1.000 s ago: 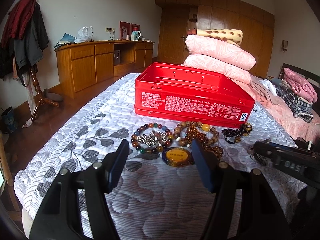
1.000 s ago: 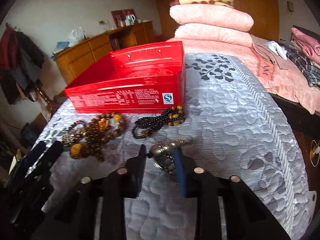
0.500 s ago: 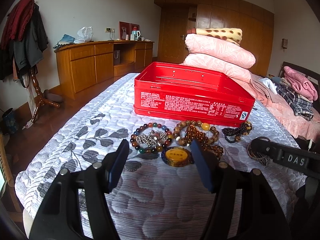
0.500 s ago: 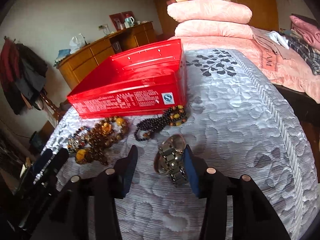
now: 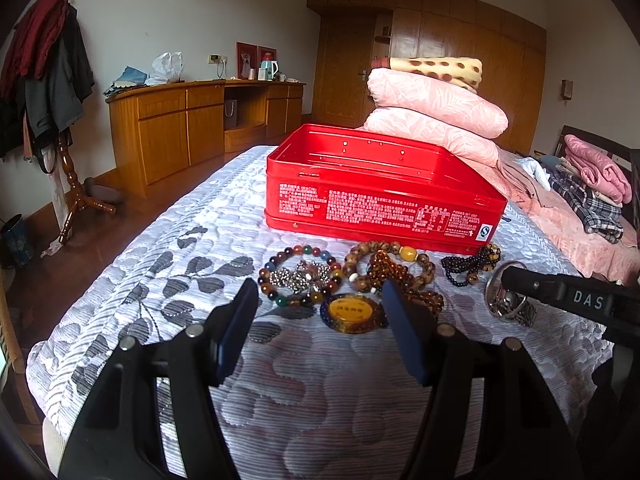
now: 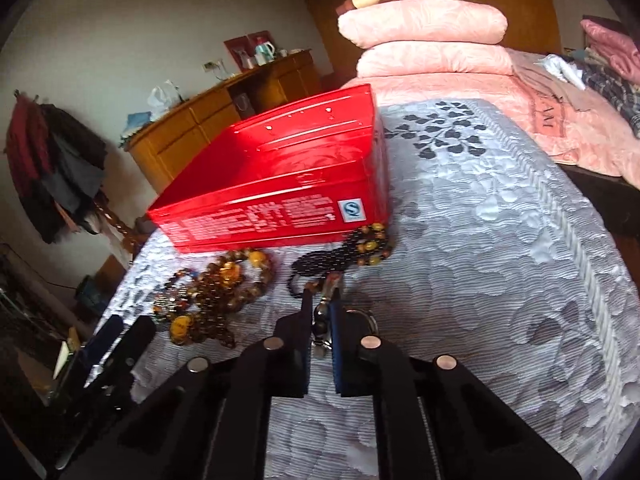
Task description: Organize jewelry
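The red tin point(image 5: 384, 196) is sitting mid-bed point(image 5: 168, 248), beads lying along its near side. The right gripper point(image 6: 321, 312) is clenching the metal watch point(image 5: 510, 308) near the bed's right edge; the left gripper point(image 5: 316, 312) is waiting released. I think lifting straight up before carrying over the tin's rim is working best.

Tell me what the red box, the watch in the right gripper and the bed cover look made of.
Red box: likely painted tin; glossy, hard-edged walls with printed text and small rivets.
Watch: looks like polished steel; silvery linked band glints between the right gripper's fingers.
Bed cover: quilted fabric with a satin-like sheen; stitched, puffed leaf pattern.
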`<state>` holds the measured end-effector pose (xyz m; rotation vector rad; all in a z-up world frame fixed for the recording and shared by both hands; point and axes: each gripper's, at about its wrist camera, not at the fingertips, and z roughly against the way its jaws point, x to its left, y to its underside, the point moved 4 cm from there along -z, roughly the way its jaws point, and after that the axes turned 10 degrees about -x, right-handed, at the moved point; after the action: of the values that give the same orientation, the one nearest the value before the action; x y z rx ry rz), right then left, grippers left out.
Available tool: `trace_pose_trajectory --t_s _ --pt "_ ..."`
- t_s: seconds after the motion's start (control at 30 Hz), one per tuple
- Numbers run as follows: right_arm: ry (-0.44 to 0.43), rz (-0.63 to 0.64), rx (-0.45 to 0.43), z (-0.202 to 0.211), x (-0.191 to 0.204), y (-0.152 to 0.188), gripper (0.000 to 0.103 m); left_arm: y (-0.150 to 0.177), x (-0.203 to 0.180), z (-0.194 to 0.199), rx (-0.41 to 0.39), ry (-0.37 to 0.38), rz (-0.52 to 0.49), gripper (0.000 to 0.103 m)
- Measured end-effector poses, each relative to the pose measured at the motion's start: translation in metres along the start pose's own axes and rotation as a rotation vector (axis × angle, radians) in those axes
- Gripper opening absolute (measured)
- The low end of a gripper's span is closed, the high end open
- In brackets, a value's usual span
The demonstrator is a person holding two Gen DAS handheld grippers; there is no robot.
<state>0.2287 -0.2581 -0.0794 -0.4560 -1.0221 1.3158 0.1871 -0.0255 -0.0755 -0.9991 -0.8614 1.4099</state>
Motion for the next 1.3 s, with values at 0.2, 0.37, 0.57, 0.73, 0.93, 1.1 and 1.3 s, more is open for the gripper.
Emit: trace_pose_trajectory --t_s 0.2,0.37,0.57,0.73,0.93,1.1,1.3 --pt "-0.021 0.007 -0.01 0.002 0.006 0.002 0.007 0.002 0.002 -0.004 0.031 0.015 0.02 0.056" --pt "-0.035 0.013 -0.015 0.002 0.008 0.004 0.007 0.004 0.002 -0.011 0.07 0.019 0.031 0.053" --pt "-0.055 0.008 -0.017 0.001 0.008 0.006 0.007 0.007 -0.008 -0.018 0.117 0.035 0.001 0.055" --pt "-0.075 -0.001 -0.019 0.001 0.005 0.006 0.007 0.011 -0.009 -0.031 0.192 0.038 0.014 0.046" --pt "-0.094 -0.008 -0.018 -0.001 0.004 0.006 0.007 0.013 -0.015 -0.039 0.222 0.044 0.012 0.045" --pt "-0.098 -0.011 -0.019 -0.001 0.004 0.006 0.007 0.012 -0.016 -0.043 0.236 0.053 0.028 0.044" --pt "-0.09 -0.012 -0.009 -0.002 0.003 0.007 0.007 0.011 -0.022 -0.046 0.234 0.068 0.007 0.036"
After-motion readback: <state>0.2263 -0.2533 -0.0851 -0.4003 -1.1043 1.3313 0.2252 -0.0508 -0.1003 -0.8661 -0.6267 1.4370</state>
